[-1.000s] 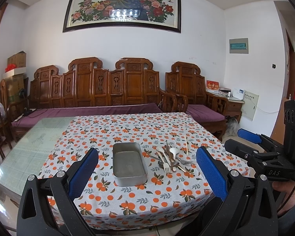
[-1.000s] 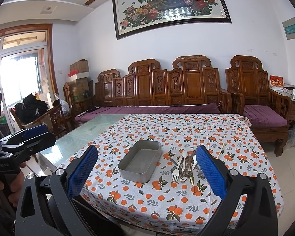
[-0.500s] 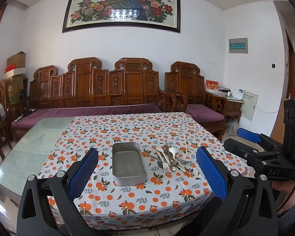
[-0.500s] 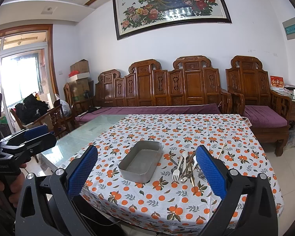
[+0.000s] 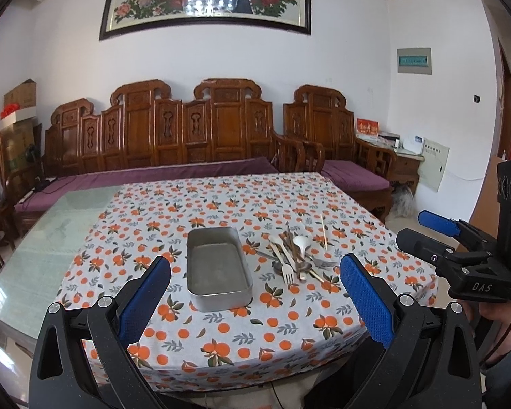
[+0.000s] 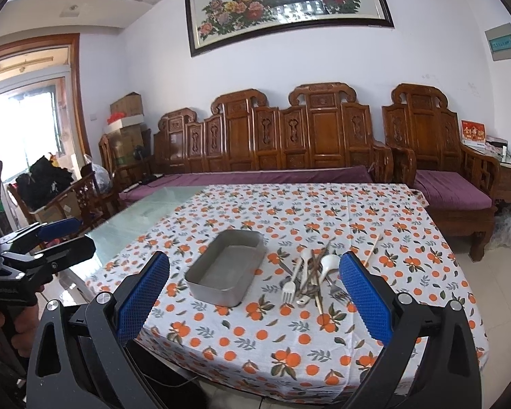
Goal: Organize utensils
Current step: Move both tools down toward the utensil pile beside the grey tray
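The metal tray (image 5: 218,266) sits empty on the tabletop (image 5: 221,334) (orange-print cloth); the utensil pile (image 5: 294,255) lies just beside it, on its right; the left gripper (image 5: 255,293) and right gripper (image 6: 255,293) hover short of the table edge, fingers spread wide, gripping nothing.

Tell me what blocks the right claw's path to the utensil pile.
Nothing visible. Only bare tablecloth lies between the open right claw and the utensil pile; the metal tray sits beside the pile, off that path.
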Demonstrator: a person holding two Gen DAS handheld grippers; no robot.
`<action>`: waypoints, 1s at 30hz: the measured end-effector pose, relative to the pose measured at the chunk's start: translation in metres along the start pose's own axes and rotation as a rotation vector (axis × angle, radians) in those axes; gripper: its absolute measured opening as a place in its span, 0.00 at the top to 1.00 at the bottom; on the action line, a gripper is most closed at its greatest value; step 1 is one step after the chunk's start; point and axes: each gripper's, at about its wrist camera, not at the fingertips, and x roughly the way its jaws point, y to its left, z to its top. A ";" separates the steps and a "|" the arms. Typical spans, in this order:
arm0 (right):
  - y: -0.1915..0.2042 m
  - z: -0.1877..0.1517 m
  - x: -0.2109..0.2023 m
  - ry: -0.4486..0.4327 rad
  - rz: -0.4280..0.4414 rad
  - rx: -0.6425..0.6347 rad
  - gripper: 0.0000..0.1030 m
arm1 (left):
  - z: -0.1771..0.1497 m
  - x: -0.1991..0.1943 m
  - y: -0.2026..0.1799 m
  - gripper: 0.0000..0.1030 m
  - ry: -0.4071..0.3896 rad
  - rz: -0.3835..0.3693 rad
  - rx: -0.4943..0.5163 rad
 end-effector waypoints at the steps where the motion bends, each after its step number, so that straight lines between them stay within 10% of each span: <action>1: -0.003 -0.001 0.004 0.008 -0.007 -0.002 0.06 | 0.000 0.005 0.000 0.06 0.008 0.001 0.004; 15: -0.074 -0.009 0.082 0.139 -0.086 0.030 0.29 | -0.003 0.083 -0.006 0.07 0.117 -0.018 0.050; 30: -0.151 -0.024 0.187 0.257 -0.146 0.096 0.45 | -0.002 0.184 -0.037 0.31 0.228 -0.067 0.116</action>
